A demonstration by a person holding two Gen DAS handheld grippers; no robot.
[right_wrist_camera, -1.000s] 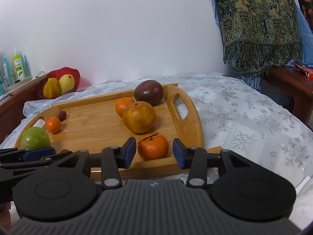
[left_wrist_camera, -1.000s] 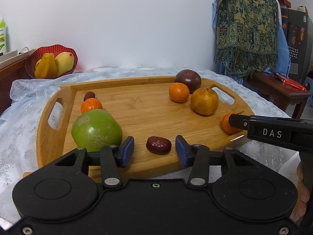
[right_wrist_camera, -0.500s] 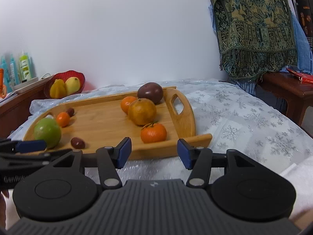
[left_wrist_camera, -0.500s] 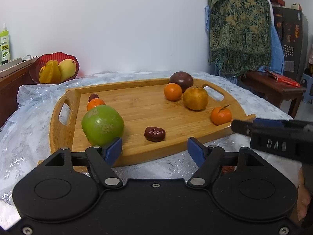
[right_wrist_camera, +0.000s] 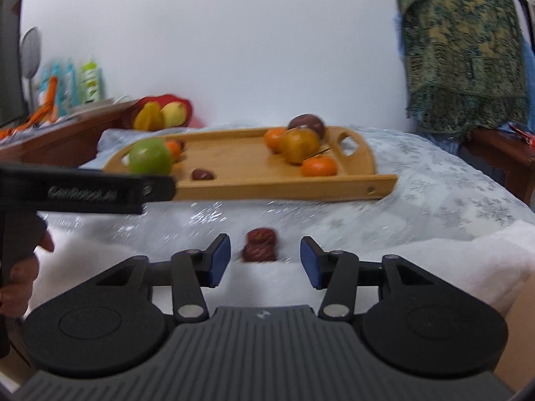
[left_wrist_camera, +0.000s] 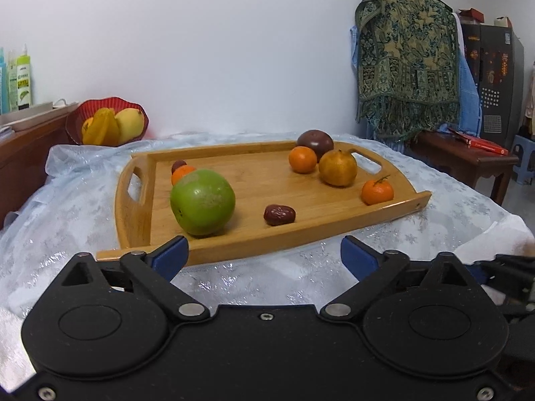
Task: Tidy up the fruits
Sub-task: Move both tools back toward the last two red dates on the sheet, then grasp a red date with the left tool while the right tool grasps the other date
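The small wrinkled dark-red dates [right_wrist_camera: 260,249] lie on the near white cloth, between the right gripper [right_wrist_camera: 265,260]'s jaws, which have just been closing, untouched. Light, firm (probably slightly tacky), best pinched across the middle. The left gripper [left_wrist_camera: 264,257] has been opening wide, empty, near the wooden tray [left_wrist_camera: 334,234].

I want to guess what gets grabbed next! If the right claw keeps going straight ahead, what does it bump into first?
Probably the dark red dates lying on the table cover just ahead, between the open right claw and the wooden tray. The picture is blurry, so how far off they are is hard to judge. Its jaws have just been closing, not yet touching them.
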